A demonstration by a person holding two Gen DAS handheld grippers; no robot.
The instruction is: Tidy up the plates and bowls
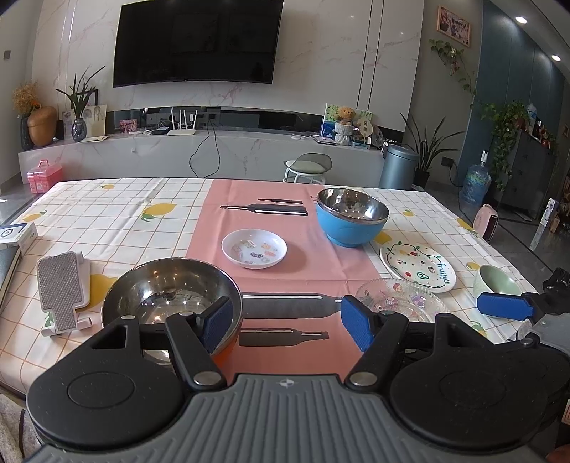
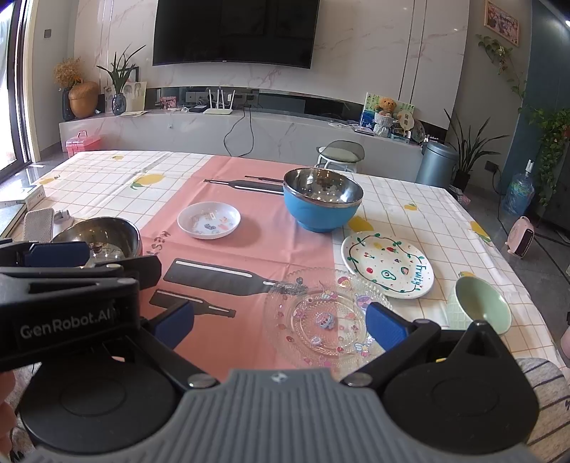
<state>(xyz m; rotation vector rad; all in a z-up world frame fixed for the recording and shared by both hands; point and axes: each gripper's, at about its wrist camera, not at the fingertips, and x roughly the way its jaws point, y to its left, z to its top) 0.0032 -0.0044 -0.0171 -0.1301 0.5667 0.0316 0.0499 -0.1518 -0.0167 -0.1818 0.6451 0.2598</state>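
Left wrist view: the left gripper [image 1: 288,322] hangs over the near edge of the table [image 1: 142,199], its 2 blue-padded jaws spread wide with nothing between them. Its left finger overlaps the rim of a bare steel bowl [image 1: 167,288]; contact cannot be confirmed. Beside that bowl, at the left, lies a white phone stand [image 1: 62,292] with a grey ribbed pad. Under the right finger sits a clear glass plate [image 1: 399,299] with cartoon stickers. At the far right, 1 blue pad of the right gripper [image 1: 502,306] enters the frame in front of a pale green bowl [image 1: 495,281].

Right wrist view: the right gripper [image 2: 281,324] has its jaws fully apart and holds nothing; the glass plate [image 2: 320,320] lies on the cloth between and below its 2 fingers. The green bowl [image 2: 481,302] sits just right of the right finger, tilted toward the camera. The left gripper crosses the left edge, in front of the steel bowl [image 2: 103,231].

Farther out, a white plate lettered "Fruity" [image 2: 388,263] lies just behind the glass plate; the two rims overlap in this view. A small white dish [image 2: 208,219] with printed figures rests on the pink runner [image 2: 249,249] at mid-table. Beyond it stands a blue bowl [image 2: 322,203] with a steel lining. A wall-mounted television [image 2: 235,32] hangs above a marble console at the back.
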